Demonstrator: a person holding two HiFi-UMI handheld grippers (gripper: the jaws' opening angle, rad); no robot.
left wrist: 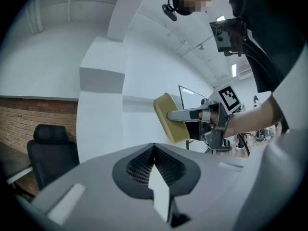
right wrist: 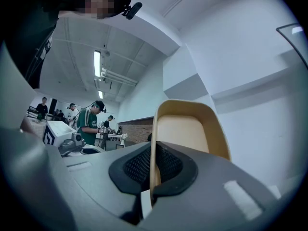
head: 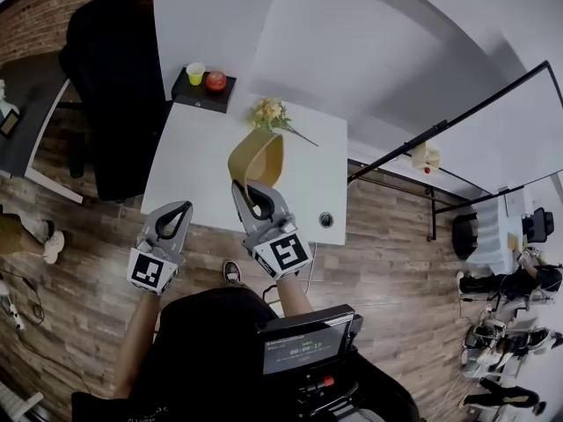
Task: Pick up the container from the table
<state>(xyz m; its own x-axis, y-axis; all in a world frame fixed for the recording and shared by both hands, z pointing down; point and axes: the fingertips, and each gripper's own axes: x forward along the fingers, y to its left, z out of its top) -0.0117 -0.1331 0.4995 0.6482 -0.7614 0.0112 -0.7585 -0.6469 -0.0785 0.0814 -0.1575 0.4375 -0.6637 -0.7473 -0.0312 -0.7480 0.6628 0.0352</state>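
Note:
A tan, rounded container (head: 257, 158) hangs tilted above the near part of the white table (head: 193, 156). My right gripper (head: 246, 192) is shut on its rim. In the right gripper view the thin rim runs down between the black pads of the right gripper (right wrist: 153, 163), and the container (right wrist: 188, 129) opens toward the camera. The left gripper view has the container (left wrist: 168, 117) side-on, held by the right gripper (left wrist: 174, 115). My left gripper (head: 180, 211) floats left of it off the table's front edge; in its own view the left gripper (left wrist: 154, 150) is shut with nothing between its pads.
At the table's far edge a black tray (head: 202, 95) holds a yellow cup (head: 195, 73) and a red apple (head: 215, 80). A bunch of flowers (head: 271, 112) lies behind the container. A black office chair (head: 114, 86) stands left of the table. Several people (right wrist: 89, 121) work in the background.

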